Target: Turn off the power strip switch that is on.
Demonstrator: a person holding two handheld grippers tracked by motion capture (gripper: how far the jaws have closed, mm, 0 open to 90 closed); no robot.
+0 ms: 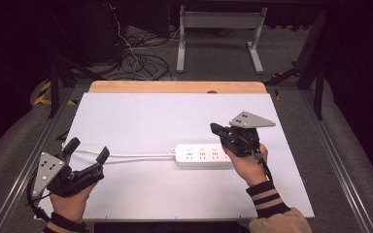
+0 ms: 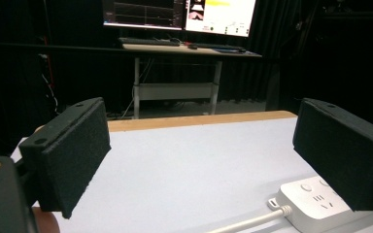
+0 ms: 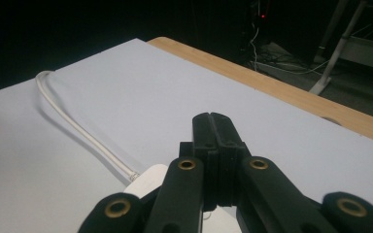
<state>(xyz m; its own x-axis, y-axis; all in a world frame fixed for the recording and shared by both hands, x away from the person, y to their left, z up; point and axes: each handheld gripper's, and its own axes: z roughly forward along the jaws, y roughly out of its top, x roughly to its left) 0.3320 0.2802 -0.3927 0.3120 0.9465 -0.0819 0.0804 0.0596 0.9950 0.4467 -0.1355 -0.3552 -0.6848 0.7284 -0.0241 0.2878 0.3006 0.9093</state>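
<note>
Left gripper (image 1: pixel 86 150) low at table's left, jaws wide apart; right gripper (image 1: pixel 216 128) over power strip (image 1: pixel 203 156) (jaws pressed together).

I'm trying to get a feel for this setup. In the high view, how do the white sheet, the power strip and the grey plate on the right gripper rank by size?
1. White sheet, by far the largest.
2. Power strip.
3. Grey plate, though it sits nearer the camera, so its true size is less sure.

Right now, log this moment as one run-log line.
left claw: open, straddling thin white cord | right claw: shut, empty, above white plastic power strip | strip flat on white table sheet
</note>
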